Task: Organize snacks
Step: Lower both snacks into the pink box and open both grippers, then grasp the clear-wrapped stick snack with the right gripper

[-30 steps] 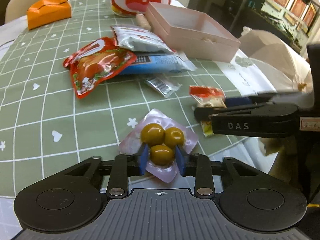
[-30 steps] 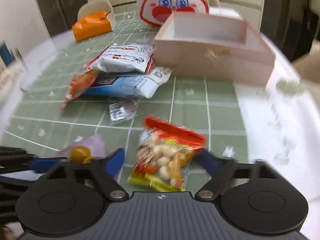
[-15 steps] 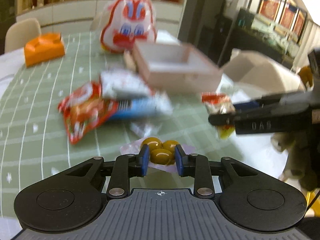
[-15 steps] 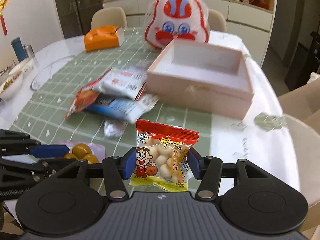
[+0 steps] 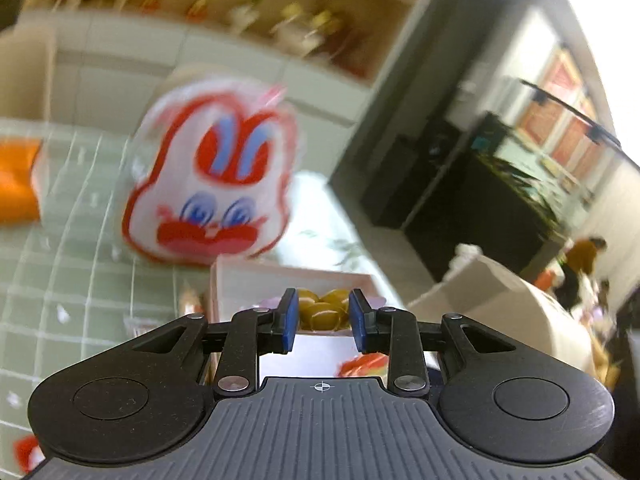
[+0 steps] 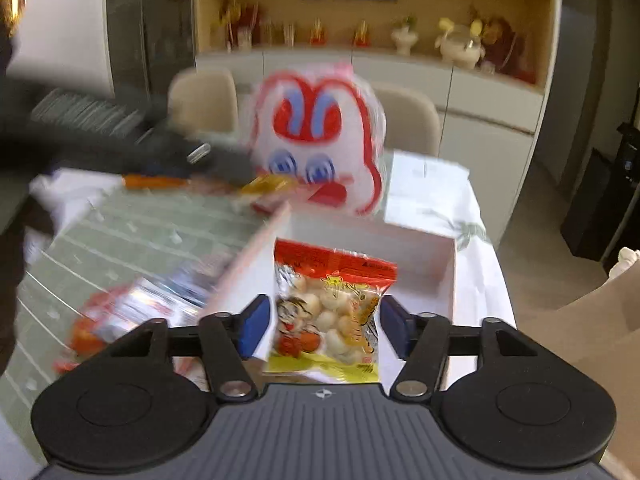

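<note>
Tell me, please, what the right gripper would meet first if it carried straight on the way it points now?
Probably the white floor of the pink box: the right gripper, with the ball-snack packet between its pads, points down into it, though depth is unclear.

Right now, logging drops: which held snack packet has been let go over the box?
The red-topped packet of pale balls, between the right gripper's just-opened pads; the olive-ball pouch remains pinched.

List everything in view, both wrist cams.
Box: 1, pink, on the tablecloth.
Bunny bag: 1, white-red, behind the box.
Ball-snack packet: 1, red-yellow, over the box.
Olive-green balls pack: 1, clear, above the box.
Loose packets: several, blurred, left of the box.
Orange box: 1, far left.
Tablecloth: 1, green, white grid.
Left gripper: black, blue pads, just been closing, shut on that pack.
Right gripper: black, jaws just been opening, packet between them, pads clear.
</note>
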`<state>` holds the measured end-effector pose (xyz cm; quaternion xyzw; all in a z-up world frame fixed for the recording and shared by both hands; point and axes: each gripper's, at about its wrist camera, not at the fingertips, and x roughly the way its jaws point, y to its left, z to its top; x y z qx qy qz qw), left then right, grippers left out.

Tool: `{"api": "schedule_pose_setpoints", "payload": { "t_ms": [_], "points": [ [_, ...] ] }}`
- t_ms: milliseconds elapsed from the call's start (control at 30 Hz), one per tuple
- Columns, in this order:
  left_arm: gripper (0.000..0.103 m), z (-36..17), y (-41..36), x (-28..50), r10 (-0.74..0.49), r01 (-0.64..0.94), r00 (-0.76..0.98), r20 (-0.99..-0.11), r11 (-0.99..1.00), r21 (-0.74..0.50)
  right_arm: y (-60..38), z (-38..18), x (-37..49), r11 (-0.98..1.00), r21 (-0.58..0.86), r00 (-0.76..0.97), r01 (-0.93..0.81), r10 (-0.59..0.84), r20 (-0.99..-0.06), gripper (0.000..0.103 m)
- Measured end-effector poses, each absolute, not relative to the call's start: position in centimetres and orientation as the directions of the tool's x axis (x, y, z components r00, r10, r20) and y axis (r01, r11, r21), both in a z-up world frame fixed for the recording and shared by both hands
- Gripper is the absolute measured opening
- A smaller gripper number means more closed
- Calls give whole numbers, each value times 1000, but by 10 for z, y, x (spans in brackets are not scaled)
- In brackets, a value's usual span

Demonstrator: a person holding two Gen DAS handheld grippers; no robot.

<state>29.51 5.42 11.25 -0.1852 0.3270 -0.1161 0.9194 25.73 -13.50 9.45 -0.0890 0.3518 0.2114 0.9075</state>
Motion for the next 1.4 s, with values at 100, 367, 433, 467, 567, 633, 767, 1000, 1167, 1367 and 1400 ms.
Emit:
{"api": "schedule_pose_setpoints", "payload": {
  "t_ms": [100,367,433,467,567,633,767,1000,1167,1367,1400],
  "points": [
    [29,96,64,297,-225,-4,777,-588,932,-363,-147,87,251,882,53,627,-468,374,-684,66],
    [29,77,100,214,-179,-94,735,-654,928,-359,-135,44,229,837,279,462,-471,504,-730,68],
    [29,69,113,189,-155,-146,729,-666,917,-372,-118,36,227,834,293,457,-468,512,-727,68],
    [29,65,119,176,-139,-178,729,-671,907,-381,-108,32,226,833,298,455,-465,514,-727,67],
    [29,56,135,142,-101,-272,716,-690,871,-410,-76,23,216,814,324,405,-482,535,-741,49],
    [29,53,141,122,-85,-322,690,-719,853,-410,-59,21,204,800,330,381,-501,547,-746,44],
    [29,47,146,102,-72,-318,627,-776,886,-339,-32,27,175,735,331,320,-592,591,-740,32],
    [29,46,151,89,-35,-323,573,-819,909,-265,-4,28,152,777,25,508,-630,436,-743,66],
    [29,47,149,86,-38,-314,570,-821,913,-260,-24,14,166,802,115,458,-586,445,-769,65],
    [29,48,145,91,-55,-289,574,-817,920,-265,-37,12,150,769,92,424,-632,443,-790,29],
    [29,50,146,92,-62,-282,586,-808,919,-275,-43,11,148,776,86,429,-625,433,-793,29]
  ]
}}
